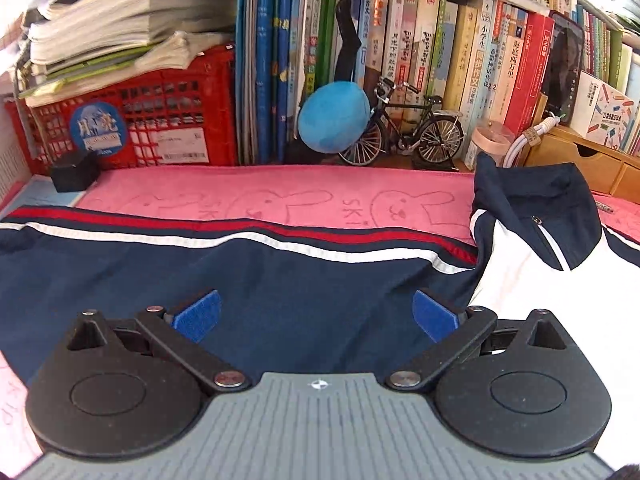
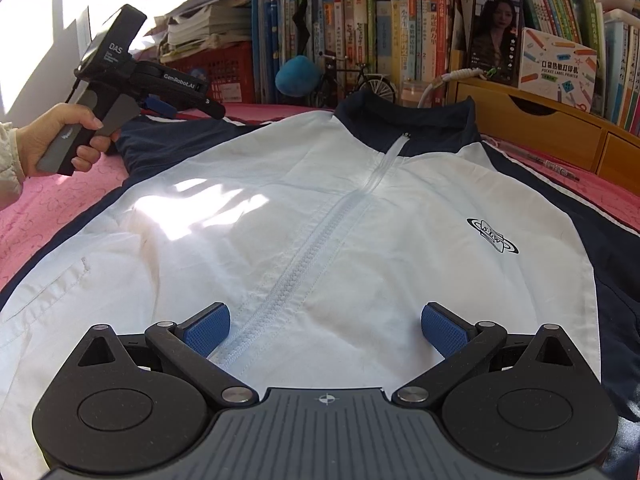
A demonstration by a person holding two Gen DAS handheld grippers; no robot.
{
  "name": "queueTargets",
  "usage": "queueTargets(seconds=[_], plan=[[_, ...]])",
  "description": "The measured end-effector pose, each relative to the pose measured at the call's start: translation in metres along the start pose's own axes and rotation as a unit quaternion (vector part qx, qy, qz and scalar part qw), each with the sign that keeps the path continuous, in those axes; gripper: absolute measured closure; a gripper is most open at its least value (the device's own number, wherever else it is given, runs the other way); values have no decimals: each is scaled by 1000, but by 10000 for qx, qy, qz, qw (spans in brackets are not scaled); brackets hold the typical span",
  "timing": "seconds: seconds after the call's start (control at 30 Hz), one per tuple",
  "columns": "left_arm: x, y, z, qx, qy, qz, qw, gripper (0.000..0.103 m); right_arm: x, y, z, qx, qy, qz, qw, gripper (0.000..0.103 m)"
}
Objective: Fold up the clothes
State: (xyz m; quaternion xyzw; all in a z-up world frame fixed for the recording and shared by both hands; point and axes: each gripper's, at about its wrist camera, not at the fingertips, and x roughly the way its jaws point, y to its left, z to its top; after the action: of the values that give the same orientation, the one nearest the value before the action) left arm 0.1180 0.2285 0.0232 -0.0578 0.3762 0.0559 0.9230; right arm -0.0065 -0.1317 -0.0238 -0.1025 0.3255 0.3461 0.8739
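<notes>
Your white-and-navy zip-front track jacket point(image 2: 320, 220) lies flat, front up, on the pink bedcover point(image 1: 280, 196). Both the left gripper point(image 1: 316, 316) and right gripper point(image 2: 326, 330) gape open, empty. The thin fabric looks light, limp and slippery; pinch the navy sleeve point(image 1: 240, 276) near its cuff.

Your jacket point(image 2: 304, 216) runs off the bottom edge of the right wrist view, its hem unseen. Left of the jacket, your left gripper point(image 2: 160, 106) shows only side-on, one blue pad visible. The sleeve point(image 1: 200, 276) leaves the left wrist view at its left edge.
</notes>
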Motion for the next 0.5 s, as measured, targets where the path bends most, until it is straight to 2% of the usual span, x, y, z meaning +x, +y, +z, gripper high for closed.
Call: queueTargets(seconds=[0.03,0.1,0.23,0.3,0.4,0.5], plan=[[9,-4,1,9,59,-4,10000,0,0,0,0,2,0,1,10000,0],[22,-17,2,253,68,213,9994,0,0,0,0,5,-2,6,10000,0],[41,-43,0,895,73,484,9948,0,-4,-7,6,55,-19,43,10000,0],[43,-49,2,1049,-35,490,9933,0,-7,-19,23,86,-170,-18,9998,0],[49,-51,10,1083,-54,581,9924,0,-6,-49,61,365,-625,-373,9967,0],[54,-53,17,1230,-154,610,9904,0,18,-78,86,833,-626,-618,9926,0]])
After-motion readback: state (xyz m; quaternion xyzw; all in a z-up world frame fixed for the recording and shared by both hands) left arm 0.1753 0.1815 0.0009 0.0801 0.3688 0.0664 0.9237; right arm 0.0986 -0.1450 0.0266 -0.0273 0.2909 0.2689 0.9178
